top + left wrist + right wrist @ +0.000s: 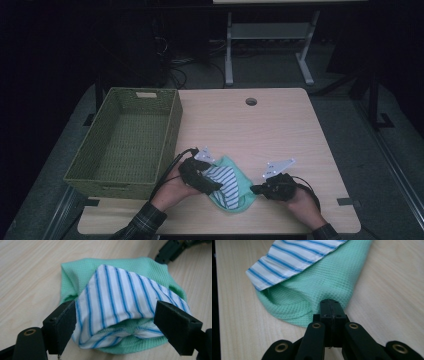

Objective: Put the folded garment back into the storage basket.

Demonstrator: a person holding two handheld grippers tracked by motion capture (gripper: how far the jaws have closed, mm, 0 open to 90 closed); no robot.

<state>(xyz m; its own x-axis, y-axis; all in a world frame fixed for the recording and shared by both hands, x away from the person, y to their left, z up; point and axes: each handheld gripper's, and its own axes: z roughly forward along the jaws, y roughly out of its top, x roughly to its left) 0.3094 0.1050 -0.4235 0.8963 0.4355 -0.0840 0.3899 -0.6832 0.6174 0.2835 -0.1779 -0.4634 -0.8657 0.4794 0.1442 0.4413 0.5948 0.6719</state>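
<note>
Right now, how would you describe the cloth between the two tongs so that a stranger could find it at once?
On the wooden table, look to the right of the green woven basket, near the front edge. The folded cloth lies there between the left tongs and the right tongs. It is mint-green waffle fabric with a white, blue-striped layer on top, the sole fabric item on the table.

Black grippers (brass-ringed screw holes), grey plates, plaid sleeves (145, 220).
</note>
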